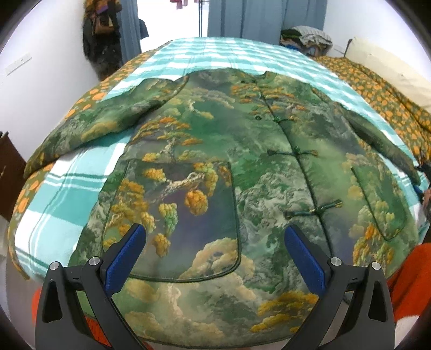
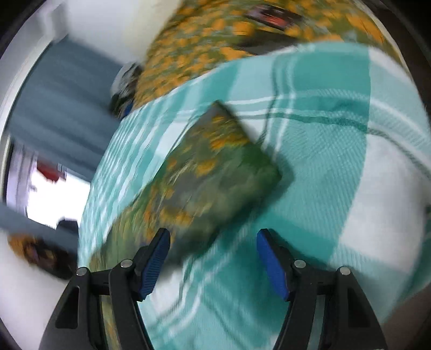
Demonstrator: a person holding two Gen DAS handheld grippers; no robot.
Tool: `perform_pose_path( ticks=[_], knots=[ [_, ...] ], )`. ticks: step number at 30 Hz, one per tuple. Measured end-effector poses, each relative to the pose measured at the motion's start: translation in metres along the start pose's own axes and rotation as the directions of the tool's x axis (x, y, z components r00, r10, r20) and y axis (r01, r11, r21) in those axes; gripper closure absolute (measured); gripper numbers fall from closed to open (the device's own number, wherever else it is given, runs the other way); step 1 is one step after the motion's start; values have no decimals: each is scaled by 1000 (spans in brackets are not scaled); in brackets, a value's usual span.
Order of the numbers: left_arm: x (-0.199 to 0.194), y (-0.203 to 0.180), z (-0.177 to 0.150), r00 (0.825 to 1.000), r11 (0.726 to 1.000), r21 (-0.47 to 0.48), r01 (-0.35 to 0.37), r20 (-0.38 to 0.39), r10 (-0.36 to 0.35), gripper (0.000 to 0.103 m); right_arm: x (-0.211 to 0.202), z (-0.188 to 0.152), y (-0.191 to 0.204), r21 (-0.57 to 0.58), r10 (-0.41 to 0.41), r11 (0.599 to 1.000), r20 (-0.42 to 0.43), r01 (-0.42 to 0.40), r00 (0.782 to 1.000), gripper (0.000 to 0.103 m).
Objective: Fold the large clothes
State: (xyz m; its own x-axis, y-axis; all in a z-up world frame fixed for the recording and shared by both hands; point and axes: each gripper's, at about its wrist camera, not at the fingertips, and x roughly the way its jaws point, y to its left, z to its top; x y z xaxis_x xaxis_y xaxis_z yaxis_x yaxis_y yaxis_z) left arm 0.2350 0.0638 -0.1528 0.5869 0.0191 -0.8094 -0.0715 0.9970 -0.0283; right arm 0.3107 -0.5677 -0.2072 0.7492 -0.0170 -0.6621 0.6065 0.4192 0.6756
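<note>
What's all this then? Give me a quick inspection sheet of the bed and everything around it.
Surface: bed under a teal checked blanket.
Job's things: green landscape-print jacket spread flat, front up, sleeves out; right sleeve end lies on the blanket.
Clutter: pile of clothes at the far end.
Grippers: left gripper open above the jacket hem; right gripper open near the sleeve end, empty.
Cables: nothing seen.
Surroundings: blue curtains, white walls.

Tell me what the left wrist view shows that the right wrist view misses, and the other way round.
Only the left wrist view: the whole jacket lying flat, front up, its knot buttons and pockets, under the open left tongs. Only the right wrist view: the sleeve end close up, blurred, ahead of the open right tongs, which hold nothing. Both: the teal checked blanket and the jacket's green and orange print.
</note>
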Motion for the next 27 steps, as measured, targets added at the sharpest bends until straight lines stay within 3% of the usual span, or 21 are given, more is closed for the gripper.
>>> perform_pose_path(
  ticks=[2,3,4,6,8,11,14,17,22,27],
  knots=[
    [3,3,-2,1000,1000,-11,-3,-9,3,1,6,7,3,8,2,1000,27,-2,1000,40],
    [4,4,-2,1000,1000,-18,-4,-14,4,1,10,10,7,-2,0,1000,31,0,1000,64],
    [5,5,-3,1000,1000,-22,-4,-16,4,1,12,11,12,-21,-18,1000,32,19,999,77],
    [5,8,-3,1000,999,-32,-5,-13,5,1,6,9,33,-105,-45,993,80,53,996,90],
    [4,11,-3,1000,999,-43,-2,-2,2,1,-11,1,68,-242,-10,969,131,42,991,91],
    [3,14,-3,1000,998,-59,9,9,-8,1,-38,-33,137,-479,101,877,121,-31,988,92],
    [3,15,-3,1000,997,-75,29,13,-28,1,-67,-93,213,-671,230,727,35,-147,973,92],
    [-3,17,-3,999,996,-83,45,24,-43,1,-78,-155,265,-755,304,602,-84,-259,949,92],
    [-13,20,-4,997,994,-89,66,45,-62,1,-54,-261,307,-819,276,453,-248,-353,929,92],
    [-14,19,1,994,990,-84,109,24,-107,1,-15,-339,295,-834,181,415,-315,-363,931,89]
  ],
)
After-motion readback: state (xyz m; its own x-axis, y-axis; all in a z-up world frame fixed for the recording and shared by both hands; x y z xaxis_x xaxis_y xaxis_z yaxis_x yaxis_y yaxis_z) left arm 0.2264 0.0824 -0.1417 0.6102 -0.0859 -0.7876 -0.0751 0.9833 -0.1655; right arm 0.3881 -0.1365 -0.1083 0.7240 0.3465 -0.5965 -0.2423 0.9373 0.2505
